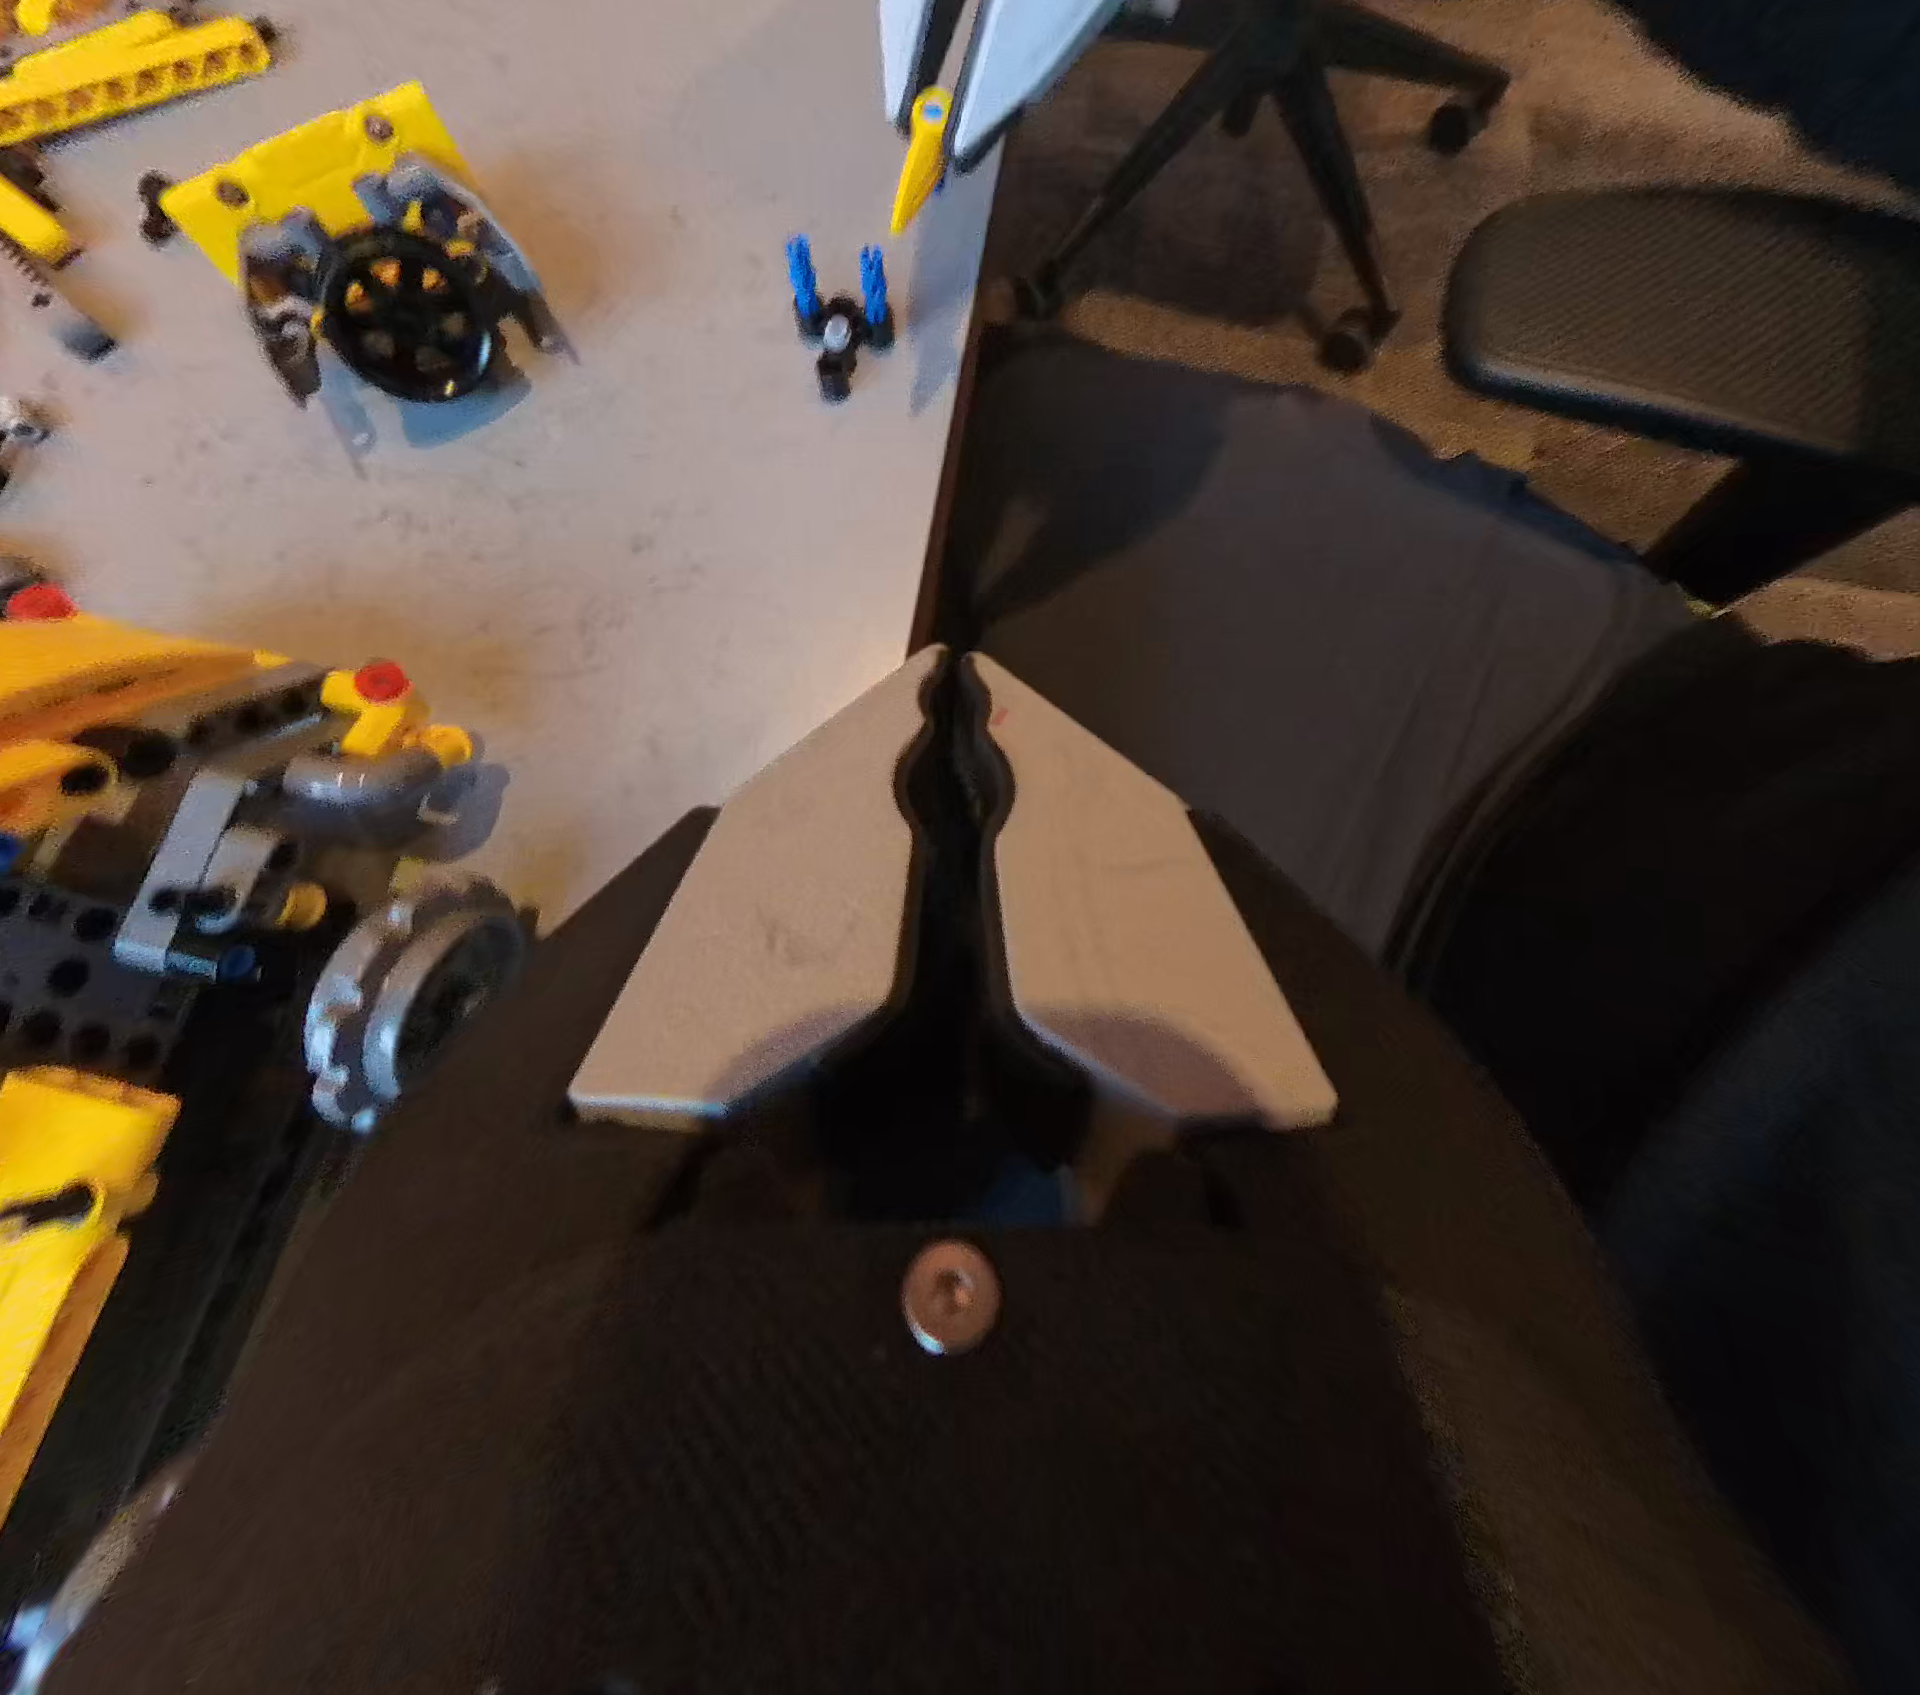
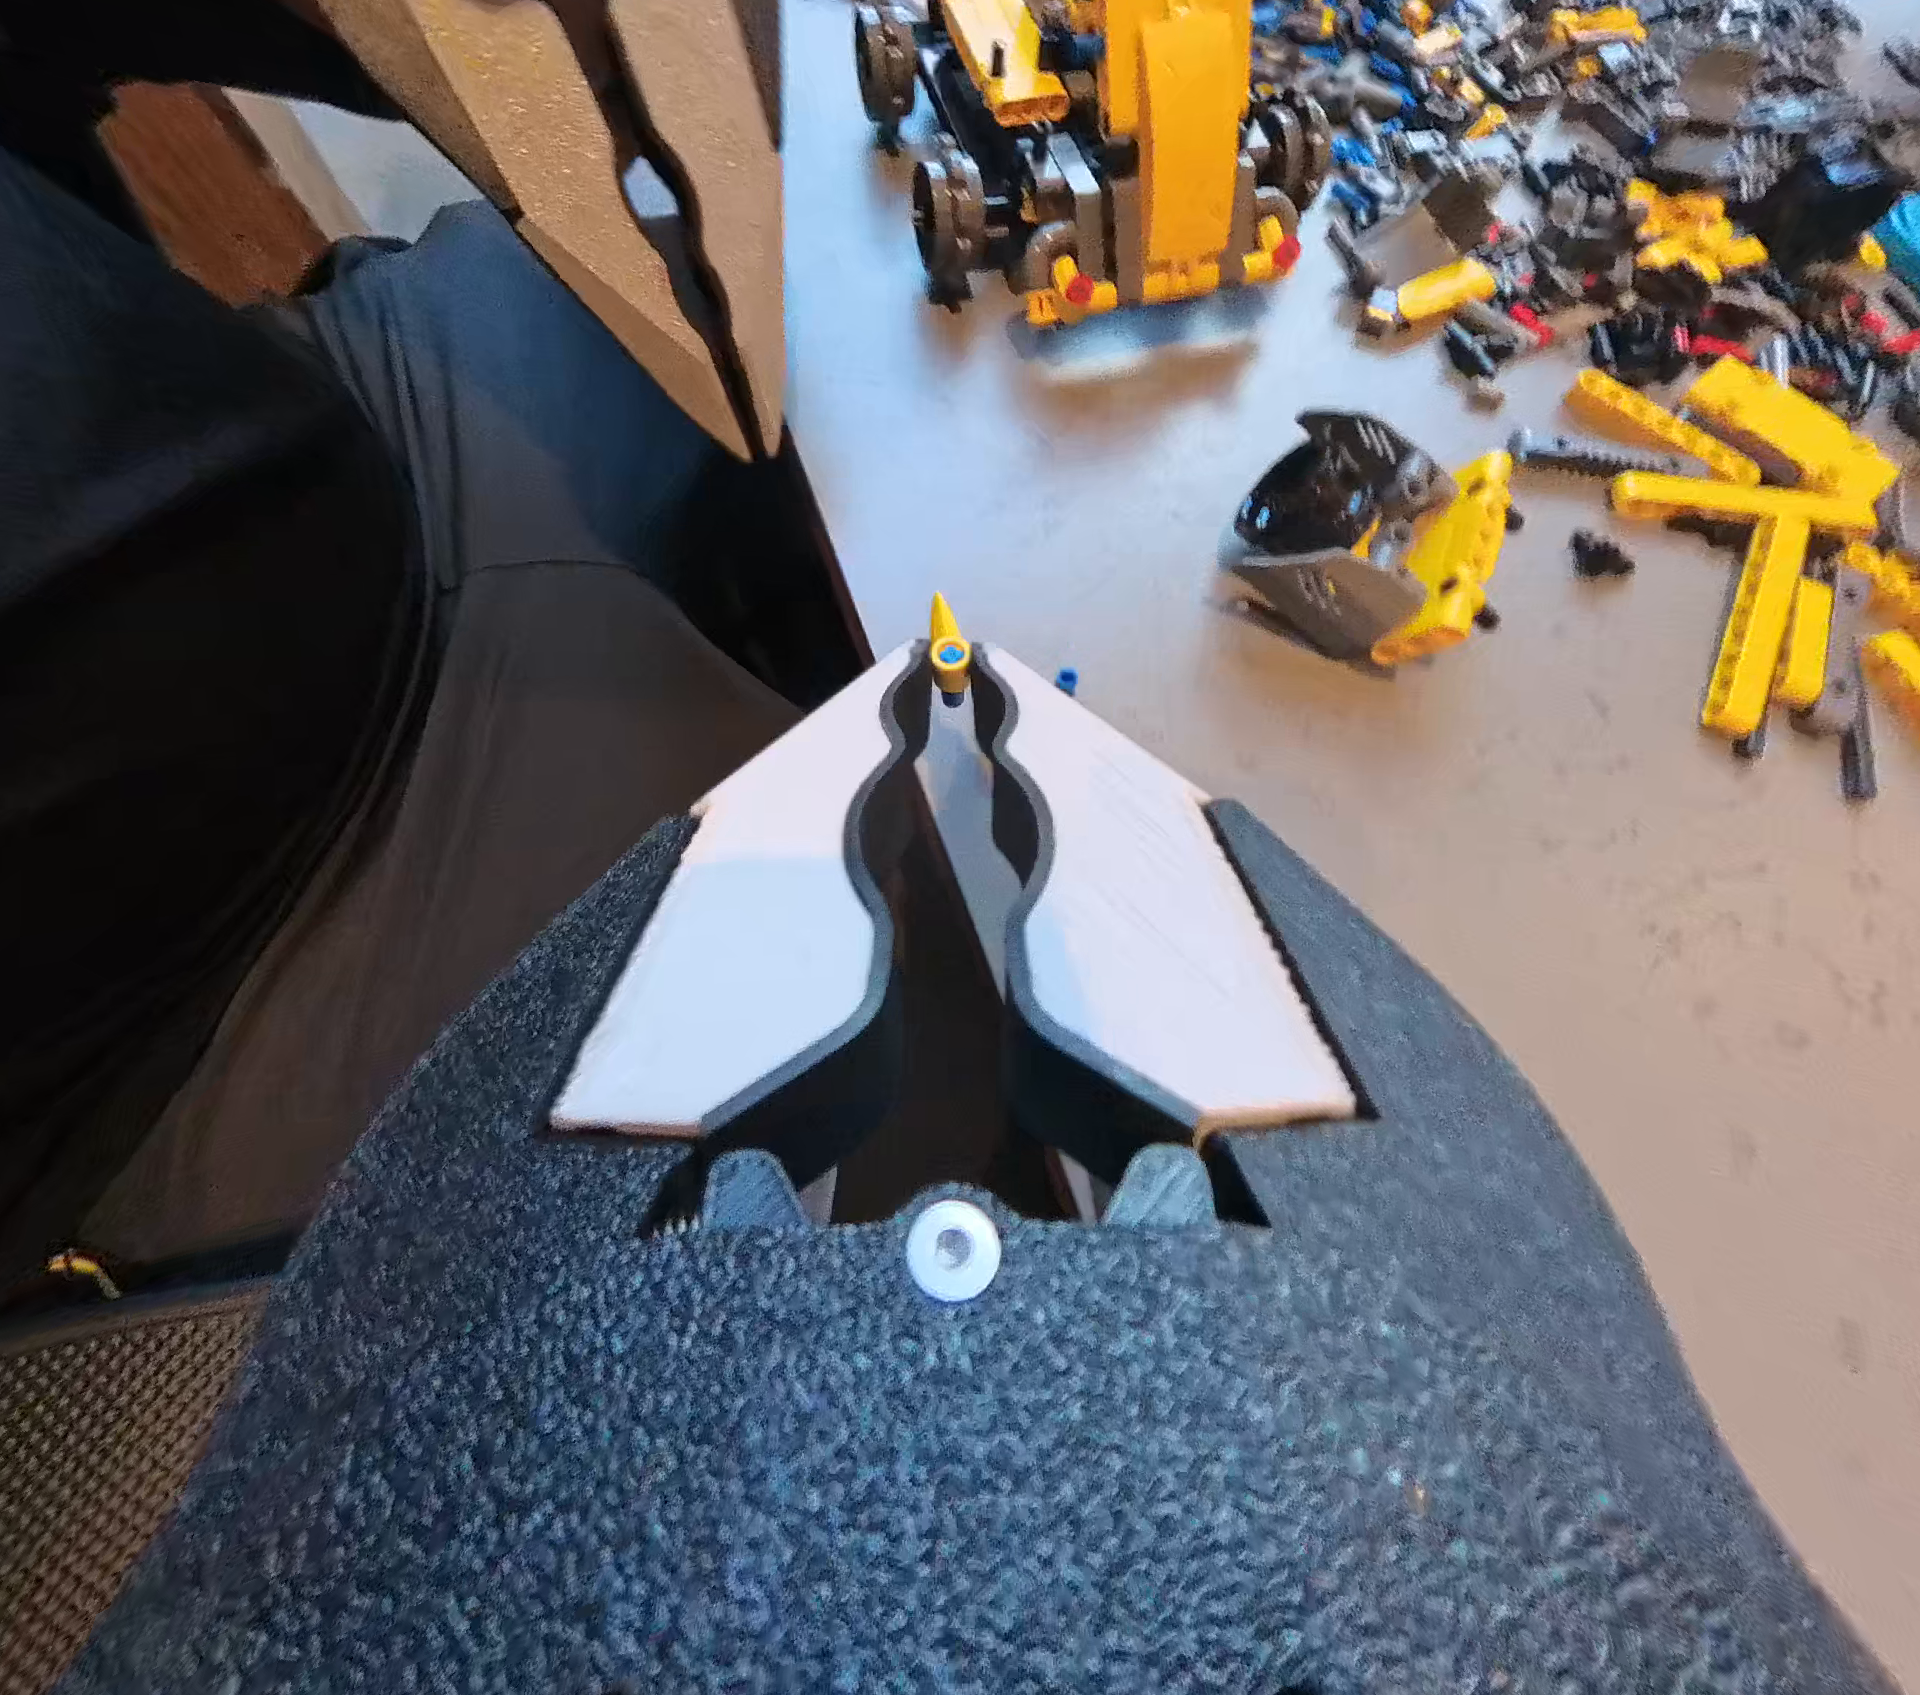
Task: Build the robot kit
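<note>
Right hand-held gripper point(image 2: 948, 658) pinched nearly closed on a small yellow pointed piece point(image 2: 945, 653), over the surface point(image 2: 1143, 606) edge. Left hand-held gripper point(image 1: 956, 663) closed, fingertips together, empty, beside that edge. Beyond the yellow piece, lay a small blue-and-black piece point(image 1: 840, 305), then a yellow bucket assembly point(image 2: 1371, 544). Farther off stood a yellow vehicle model point(image 2: 1122, 128), loose parts point(image 2: 1621, 87) beside it.

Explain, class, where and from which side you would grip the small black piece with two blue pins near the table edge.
Probably grip the black base of the black piece with blue pins, coming straight down: the blue pins stick out, leaving little flat area, and nothing crowds it on the table.
</note>
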The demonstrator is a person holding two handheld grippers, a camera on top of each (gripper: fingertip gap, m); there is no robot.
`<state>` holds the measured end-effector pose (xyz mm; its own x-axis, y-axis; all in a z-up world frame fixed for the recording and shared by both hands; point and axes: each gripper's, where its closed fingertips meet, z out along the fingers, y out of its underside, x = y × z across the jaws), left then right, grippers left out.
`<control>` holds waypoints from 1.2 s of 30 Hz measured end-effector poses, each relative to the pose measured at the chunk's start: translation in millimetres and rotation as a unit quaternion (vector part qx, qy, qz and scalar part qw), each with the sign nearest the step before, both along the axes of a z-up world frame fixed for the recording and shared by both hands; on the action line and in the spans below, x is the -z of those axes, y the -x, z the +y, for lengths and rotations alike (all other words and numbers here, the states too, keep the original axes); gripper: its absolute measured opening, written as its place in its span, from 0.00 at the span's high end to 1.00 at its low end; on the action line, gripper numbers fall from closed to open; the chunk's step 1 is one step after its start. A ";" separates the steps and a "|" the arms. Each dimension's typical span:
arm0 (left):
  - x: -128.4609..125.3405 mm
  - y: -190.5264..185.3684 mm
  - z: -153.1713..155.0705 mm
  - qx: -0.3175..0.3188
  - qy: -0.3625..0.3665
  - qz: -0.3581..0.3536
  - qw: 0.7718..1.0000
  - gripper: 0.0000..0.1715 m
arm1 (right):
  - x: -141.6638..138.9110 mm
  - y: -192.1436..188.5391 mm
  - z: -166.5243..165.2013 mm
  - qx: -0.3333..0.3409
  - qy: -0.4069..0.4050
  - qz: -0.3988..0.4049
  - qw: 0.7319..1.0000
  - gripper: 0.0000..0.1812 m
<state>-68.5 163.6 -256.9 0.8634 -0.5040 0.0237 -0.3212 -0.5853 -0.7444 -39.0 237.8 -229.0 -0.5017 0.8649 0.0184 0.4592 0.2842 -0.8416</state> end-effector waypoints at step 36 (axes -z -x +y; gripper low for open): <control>-18.4 -27.7 70.7 0.060 -0.034 0.048 0.996 0.98 | -9.9 -4.2 -0.5 -0.024 -0.032 0.014 0.999 0.95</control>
